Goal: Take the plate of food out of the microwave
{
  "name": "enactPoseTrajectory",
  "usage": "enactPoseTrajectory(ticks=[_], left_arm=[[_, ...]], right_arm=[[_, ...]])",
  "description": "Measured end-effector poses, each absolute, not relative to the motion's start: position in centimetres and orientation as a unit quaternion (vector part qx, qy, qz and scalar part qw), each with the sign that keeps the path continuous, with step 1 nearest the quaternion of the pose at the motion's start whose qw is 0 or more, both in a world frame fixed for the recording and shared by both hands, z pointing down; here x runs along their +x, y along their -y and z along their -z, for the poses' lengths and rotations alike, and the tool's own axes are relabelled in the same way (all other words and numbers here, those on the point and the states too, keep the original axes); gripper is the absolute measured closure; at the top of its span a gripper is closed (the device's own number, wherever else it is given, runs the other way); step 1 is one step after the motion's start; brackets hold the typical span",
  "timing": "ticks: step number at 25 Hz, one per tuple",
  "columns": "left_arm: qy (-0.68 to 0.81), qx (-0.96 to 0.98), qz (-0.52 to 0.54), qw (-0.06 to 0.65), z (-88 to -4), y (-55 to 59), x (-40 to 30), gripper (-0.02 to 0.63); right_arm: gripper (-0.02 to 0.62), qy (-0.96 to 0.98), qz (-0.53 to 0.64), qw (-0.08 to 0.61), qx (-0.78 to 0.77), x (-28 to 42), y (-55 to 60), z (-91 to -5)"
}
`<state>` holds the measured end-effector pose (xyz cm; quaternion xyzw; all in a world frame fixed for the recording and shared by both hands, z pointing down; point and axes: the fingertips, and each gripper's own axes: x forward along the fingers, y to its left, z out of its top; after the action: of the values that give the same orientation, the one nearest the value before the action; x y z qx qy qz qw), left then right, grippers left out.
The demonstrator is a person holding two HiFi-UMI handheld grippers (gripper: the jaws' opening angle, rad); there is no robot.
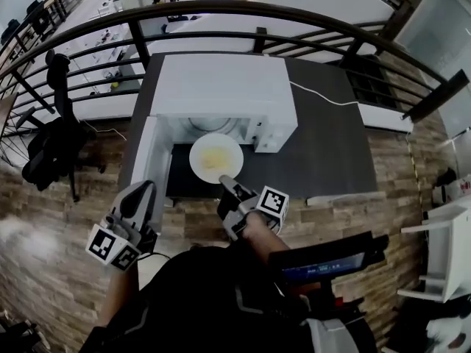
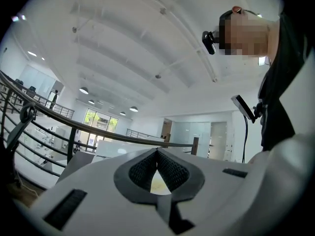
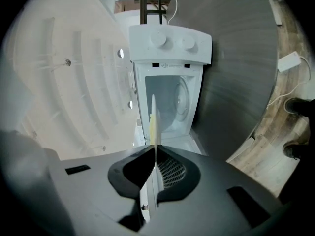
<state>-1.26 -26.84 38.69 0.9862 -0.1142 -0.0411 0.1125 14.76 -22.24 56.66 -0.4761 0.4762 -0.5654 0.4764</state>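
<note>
The white plate (image 1: 215, 158) with yellow food hangs level just in front of the open white microwave (image 1: 221, 87), over the dark table. My right gripper (image 1: 225, 182) is shut on the plate's near rim. In the right gripper view the plate (image 3: 154, 124) shows edge-on, clamped between the jaws of the right gripper (image 3: 155, 149), with the microwave cavity (image 3: 172, 100) behind it. My left gripper (image 1: 136, 201) is low at the left, beside the microwave door (image 1: 149, 164), and holds nothing. In its own view the left gripper (image 2: 157, 151) points up at the ceiling with its tips touching.
The dark table (image 1: 324, 138) stands against a black railing (image 1: 309, 20). A white cable (image 1: 324, 94) runs from the microwave across the table to the right. A black chair (image 1: 51, 142) is at the left and a white shelf (image 1: 441, 263) at the right, on the wooden floor.
</note>
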Motion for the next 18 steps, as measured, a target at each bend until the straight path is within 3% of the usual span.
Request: enactPoseTrajectory(ticks=[18], left_arm=[[0.074,0.990,0.023,0.114,-39.2,25.1,3.4,0.601]], right_arm=[[0.580,-0.515,0.553,0.461,-0.465,15.5,19.4,-51.6]])
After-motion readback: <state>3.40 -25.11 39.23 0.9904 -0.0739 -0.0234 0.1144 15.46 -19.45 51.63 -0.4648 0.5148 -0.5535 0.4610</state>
